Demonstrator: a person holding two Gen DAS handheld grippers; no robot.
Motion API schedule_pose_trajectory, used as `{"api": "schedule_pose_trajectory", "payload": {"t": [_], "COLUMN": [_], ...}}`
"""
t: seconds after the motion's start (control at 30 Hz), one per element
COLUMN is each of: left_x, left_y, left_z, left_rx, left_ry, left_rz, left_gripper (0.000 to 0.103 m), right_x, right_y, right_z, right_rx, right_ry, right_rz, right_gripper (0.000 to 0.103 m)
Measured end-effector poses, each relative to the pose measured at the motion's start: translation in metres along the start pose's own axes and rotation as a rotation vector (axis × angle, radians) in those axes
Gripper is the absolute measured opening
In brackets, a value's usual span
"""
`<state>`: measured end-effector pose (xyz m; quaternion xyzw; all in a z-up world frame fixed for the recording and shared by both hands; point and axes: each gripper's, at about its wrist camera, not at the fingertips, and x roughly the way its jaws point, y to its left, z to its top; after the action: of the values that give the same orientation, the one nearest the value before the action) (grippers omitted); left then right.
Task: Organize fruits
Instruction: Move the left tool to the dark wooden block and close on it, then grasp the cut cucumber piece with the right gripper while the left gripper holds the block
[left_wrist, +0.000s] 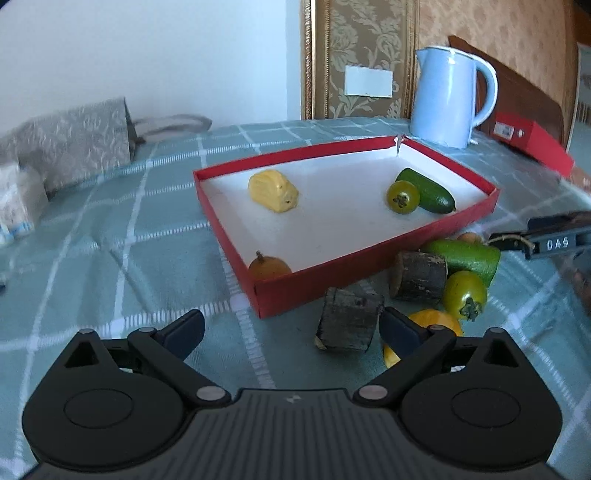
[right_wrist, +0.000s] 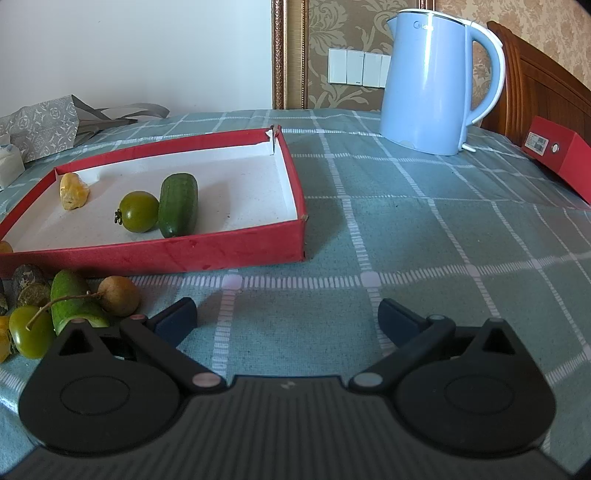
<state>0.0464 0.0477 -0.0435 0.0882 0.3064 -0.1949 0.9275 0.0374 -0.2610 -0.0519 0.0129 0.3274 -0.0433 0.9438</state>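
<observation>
Both grippers – left (left_wrist: 291, 328), right (right_wrist: 286, 317) – are held wide apart, nothing gripped. Four fruits are seen inside red box (left_wrist: 373, 258); others beside it – orange fruit (left_wrist: 437, 319) partly hidden by left finger.

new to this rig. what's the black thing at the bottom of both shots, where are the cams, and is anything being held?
No robot arm here: a person holds a two-finger gripper in each hand, each with a fisheye camera looking forward along its jaws. The black shape is that gripper itself: left gripper, right gripper. Both stand open and hold nothing.

On the checked tablecloth sits a red tray with a yellow piece, a green tomato, a cucumber and an orange fruit. More produce and two dark wood chunks lie outside. A blue kettle stands behind.
</observation>
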Motion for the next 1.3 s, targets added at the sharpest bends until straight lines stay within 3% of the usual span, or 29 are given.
{"api": "schedule_pose_trajectory", "payload": {"t": [0.2, 0.33, 0.43, 0.57, 0.7, 0.77, 0.8, 1.0, 1.2, 1.3], "left_x": [-0.004, -0.008, -0.008, -0.007, -0.011, -0.012, -0.013, -0.017, -0.019, -0.019], "left_y": [-0.012, -0.018, -0.024, -0.018, -0.024, -0.028, -0.028, -0.016, -0.016, -0.014], "left_z": [-0.003, -0.004, -0.006, -0.009, -0.011, -0.013, -0.013, -0.017, -0.019, -0.020], "left_rx": [0.021, 0.011, 0.034, -0.021, -0.021, -0.021, -0.022, -0.115, -0.127, -0.139], "left_ry": [-0.031, -0.034, -0.050, -0.056, -0.073, -0.082, -0.083, -0.090, -0.084, -0.074], "left_rz": [0.038, 0.003, 0.022, -0.007, -0.023, -0.009, -0.009, -0.014, 0.019, 0.027], "left_gripper": [0.087, 0.057, 0.057, 0.053, 0.035, 0.034, 0.029, 0.029, 0.029, 0.029], "right_x": [0.000, 0.000, 0.000, 0.000, 0.000, 0.001, 0.001, 0.000, 0.000, -0.003], "right_y": [0.000, 0.000, 0.000, -0.001, -0.001, 0.000, 0.000, 0.000, 0.001, 0.002], "right_z": [0.000, 0.000, 0.000, 0.000, 0.001, 0.002, 0.002, 0.001, 0.001, 0.000], "right_rx": [-0.002, -0.003, -0.003, 0.001, 0.009, 0.002, 0.002, -0.011, -0.013, -0.016], "right_ry": [0.001, 0.001, 0.001, 0.001, 0.006, 0.010, 0.013, 0.012, 0.011, 0.005], "right_rz": [0.001, 0.001, 0.001, 0.000, -0.001, -0.002, 0.000, 0.009, 0.011, 0.058], "right_gripper": [0.103, 0.103, 0.103, 0.103, 0.103, 0.103, 0.103, 0.103, 0.103, 0.102]}}
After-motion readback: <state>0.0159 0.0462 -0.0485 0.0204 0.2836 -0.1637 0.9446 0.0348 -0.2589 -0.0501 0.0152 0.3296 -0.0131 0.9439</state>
